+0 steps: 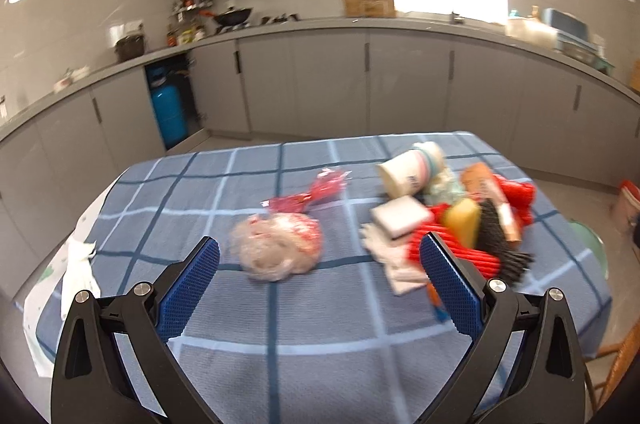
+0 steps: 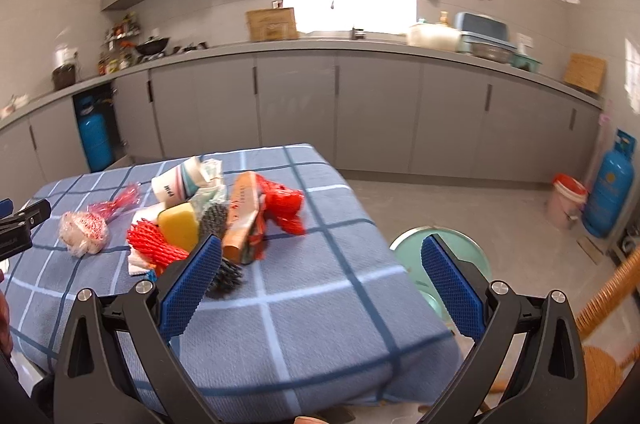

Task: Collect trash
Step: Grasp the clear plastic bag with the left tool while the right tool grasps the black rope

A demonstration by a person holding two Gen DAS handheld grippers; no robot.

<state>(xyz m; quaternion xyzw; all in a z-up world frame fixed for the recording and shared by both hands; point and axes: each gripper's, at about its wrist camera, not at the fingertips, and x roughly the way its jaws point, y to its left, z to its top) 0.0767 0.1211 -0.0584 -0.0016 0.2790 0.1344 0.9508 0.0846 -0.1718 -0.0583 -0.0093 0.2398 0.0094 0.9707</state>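
A pile of trash lies on a table with a blue checked cloth [image 1: 280,324]: a crumpled clear plastic bag with red print [image 1: 278,248] [image 2: 84,230], a red wrapper [image 1: 320,190], a white paper cup [image 1: 408,168] [image 2: 176,184], a white block [image 1: 398,216], a yellow sponge [image 1: 464,220] [image 2: 178,226], red foam netting [image 2: 154,240], a black brush [image 1: 500,244] and an orange box [image 2: 242,216]. My left gripper [image 1: 320,280] is open and empty, just short of the plastic bag. My right gripper [image 2: 322,278] is open and empty above the table's right edge.
A pale green bin [image 2: 440,256] stands on the floor beside the table's right edge. A wicker chair [image 2: 604,344] is at the right. A white tissue [image 1: 78,264] lies at the table's left edge. Grey kitchen cabinets [image 2: 376,112] and blue gas cylinders [image 2: 610,188] stand behind.
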